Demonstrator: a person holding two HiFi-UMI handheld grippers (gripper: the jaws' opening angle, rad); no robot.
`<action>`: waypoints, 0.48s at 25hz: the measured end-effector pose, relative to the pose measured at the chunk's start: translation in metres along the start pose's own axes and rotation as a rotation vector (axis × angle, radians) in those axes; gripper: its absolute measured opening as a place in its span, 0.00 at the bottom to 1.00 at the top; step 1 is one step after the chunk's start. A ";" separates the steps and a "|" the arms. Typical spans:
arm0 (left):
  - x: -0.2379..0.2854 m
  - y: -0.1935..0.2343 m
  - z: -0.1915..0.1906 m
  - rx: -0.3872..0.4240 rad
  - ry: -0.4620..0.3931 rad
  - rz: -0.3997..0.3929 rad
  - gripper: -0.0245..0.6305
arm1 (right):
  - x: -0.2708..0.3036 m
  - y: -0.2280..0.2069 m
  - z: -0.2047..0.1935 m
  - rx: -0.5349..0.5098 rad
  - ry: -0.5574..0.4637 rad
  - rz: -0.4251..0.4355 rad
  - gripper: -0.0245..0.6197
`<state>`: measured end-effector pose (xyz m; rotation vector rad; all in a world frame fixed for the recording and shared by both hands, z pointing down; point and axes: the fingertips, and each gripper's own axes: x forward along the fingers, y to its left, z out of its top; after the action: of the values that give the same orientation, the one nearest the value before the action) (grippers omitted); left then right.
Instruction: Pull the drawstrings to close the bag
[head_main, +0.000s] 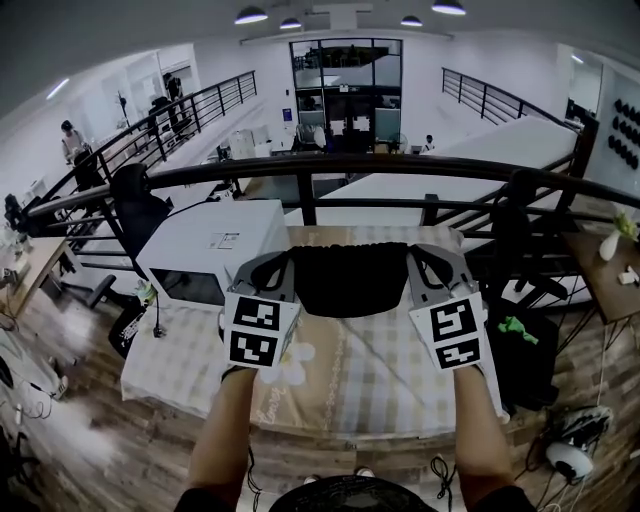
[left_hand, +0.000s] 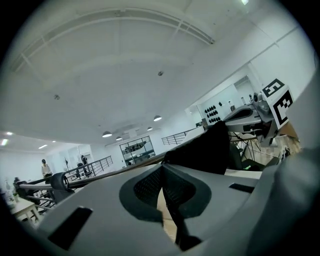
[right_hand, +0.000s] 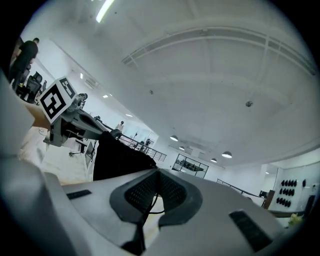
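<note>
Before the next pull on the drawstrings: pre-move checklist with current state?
1. Left gripper clamped on the left drawstring: ok. Its jaws are together and a dark cord runs out from between the pads.
2. Right gripper clamped on the right drawstring: ok. A thin cord is pinched between the pads.
3. Bag clear of the checked cloth: ok. It hangs between the two grippers.
4. Grippers level with each other: ok in the head view.
5. Bag mouth cinched shut: cannot tell. The top edge spans the gap between the grippers and the opening is not visible.
</note>
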<state>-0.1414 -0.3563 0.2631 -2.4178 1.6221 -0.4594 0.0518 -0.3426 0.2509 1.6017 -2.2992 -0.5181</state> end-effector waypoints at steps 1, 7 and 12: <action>-0.002 0.002 0.003 -0.001 -0.010 0.007 0.07 | 0.000 -0.001 0.003 -0.003 -0.004 -0.011 0.07; -0.009 0.010 0.012 0.015 -0.026 0.040 0.07 | -0.002 -0.010 0.004 -0.021 0.001 -0.075 0.07; -0.012 0.016 0.010 0.030 -0.009 0.081 0.07 | -0.003 -0.013 0.002 -0.057 0.009 -0.106 0.07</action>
<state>-0.1559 -0.3515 0.2465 -2.3198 1.6893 -0.4557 0.0630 -0.3435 0.2428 1.7016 -2.1818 -0.5945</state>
